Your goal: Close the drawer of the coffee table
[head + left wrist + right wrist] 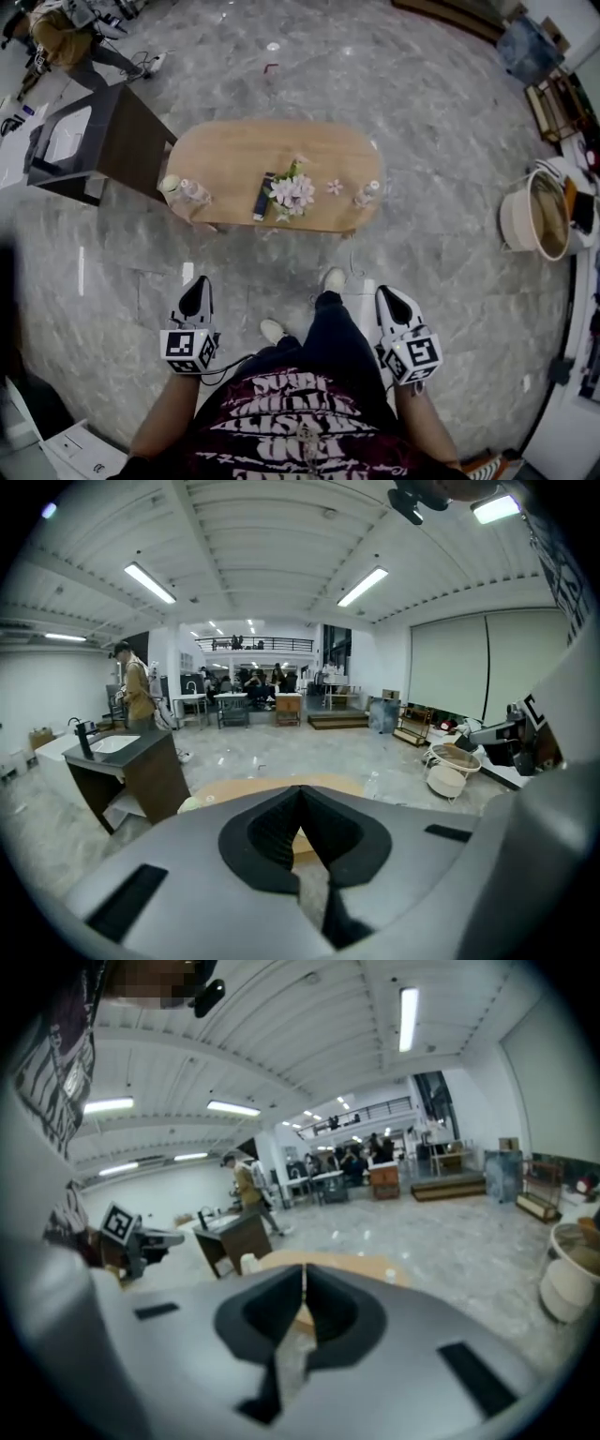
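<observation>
Head view: oval wooden coffee table

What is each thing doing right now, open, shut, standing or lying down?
Left gripper: jaws shut, empty.
Right gripper: jaws shut, empty.
Coffee table: standing, not touched by either gripper.
Remote: lying flat on the table.
Flowers: resting on the table.
Drawer: cannot tell if open.
</observation>
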Demonstrator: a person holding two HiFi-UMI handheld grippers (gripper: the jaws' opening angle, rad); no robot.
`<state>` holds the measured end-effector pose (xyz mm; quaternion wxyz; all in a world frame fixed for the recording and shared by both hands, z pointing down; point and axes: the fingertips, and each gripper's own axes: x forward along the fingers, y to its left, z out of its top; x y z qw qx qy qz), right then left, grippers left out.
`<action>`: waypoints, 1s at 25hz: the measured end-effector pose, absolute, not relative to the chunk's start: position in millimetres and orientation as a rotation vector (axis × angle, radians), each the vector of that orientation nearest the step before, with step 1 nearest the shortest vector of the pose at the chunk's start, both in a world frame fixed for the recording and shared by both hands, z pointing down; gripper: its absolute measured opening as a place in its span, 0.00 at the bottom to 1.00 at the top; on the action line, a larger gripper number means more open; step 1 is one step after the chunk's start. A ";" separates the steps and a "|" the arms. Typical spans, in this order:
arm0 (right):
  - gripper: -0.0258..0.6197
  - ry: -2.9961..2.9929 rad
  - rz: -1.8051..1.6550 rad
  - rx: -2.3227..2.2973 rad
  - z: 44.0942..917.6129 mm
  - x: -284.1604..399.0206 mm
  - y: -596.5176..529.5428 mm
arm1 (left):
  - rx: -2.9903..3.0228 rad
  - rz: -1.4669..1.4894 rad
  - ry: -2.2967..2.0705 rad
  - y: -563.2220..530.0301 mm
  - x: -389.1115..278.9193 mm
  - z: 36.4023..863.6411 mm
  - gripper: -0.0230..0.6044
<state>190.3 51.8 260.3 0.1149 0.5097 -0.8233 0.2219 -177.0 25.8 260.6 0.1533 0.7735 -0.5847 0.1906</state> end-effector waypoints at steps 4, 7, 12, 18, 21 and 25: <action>0.09 -2.461 0.715 1.361 276.2 187.7 1.8 | 2.189 0.658 -1.685 12.3 -162.9 273.6 0.07; 0.09 -2.465 0.703 1.233 291.9 194.3 -27.2 | 2.182 0.745 -1.658 -8.6 -144.3 296.1 0.07; 0.09 -2.385 0.630 1.041 352.3 206.2 -66.3 | 2.109 0.797 -1.610 -40.3 -117.1 355.0 0.07; 0.09 -2.307 0.655 0.972 451.4 199.0 -69.4 | 2.111 0.891 -1.447 -44.1 -109.0 455.7 0.07; 0.09 -2.274 0.664 0.954 516.4 193.7 -69.5 | 2.098 0.908 -1.397 -55.0 -118.7 520.9 0.07; 0.10 -2.174 0.651 0.927 611.9 198.2 -66.4 | 2.118 0.967 -1.289 -63.6 -117.7 613.3 0.08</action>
